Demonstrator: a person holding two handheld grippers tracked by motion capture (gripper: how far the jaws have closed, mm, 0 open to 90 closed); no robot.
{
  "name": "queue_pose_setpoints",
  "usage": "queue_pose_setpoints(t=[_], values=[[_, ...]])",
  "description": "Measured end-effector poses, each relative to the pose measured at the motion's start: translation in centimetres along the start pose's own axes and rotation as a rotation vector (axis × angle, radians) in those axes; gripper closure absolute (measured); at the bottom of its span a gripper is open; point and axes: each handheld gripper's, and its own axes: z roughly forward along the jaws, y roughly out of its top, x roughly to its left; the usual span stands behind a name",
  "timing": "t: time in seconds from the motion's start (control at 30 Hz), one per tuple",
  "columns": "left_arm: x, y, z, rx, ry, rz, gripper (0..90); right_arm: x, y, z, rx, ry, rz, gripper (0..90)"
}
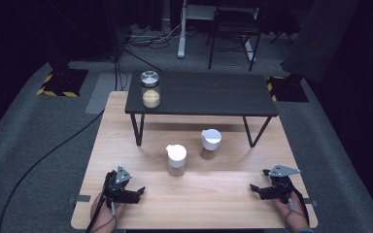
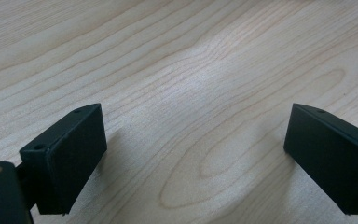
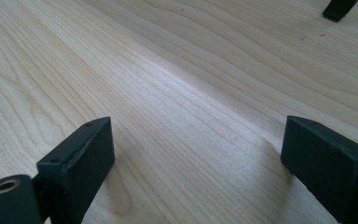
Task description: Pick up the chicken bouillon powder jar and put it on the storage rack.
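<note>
Fingers (image 2: 65, 163) of both grippers spread, grasping nothing; white-capped jars (image 1: 177, 160) hold brown powder, steel-lidded jar (image 1: 150, 90) yellow.

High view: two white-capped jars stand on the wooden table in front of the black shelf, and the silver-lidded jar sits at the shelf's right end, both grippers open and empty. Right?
Not quite. The silver-lidded jar sits at the left end of the black shelf, as the high view shows. The rest holds: the two white-capped jars stand on the wooden table in front of the shelf, and the left gripper and right gripper are open and empty.
</note>
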Motion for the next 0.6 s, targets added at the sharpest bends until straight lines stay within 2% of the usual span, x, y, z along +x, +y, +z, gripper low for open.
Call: queue_pose_setpoints(t=[0.6], values=[[-0.02, 0.03, 0.02, 0.001, 0.003, -0.004, 5.0, 0.0, 0.0, 0.0, 0.0, 0.0, 0.0, 9.3]])
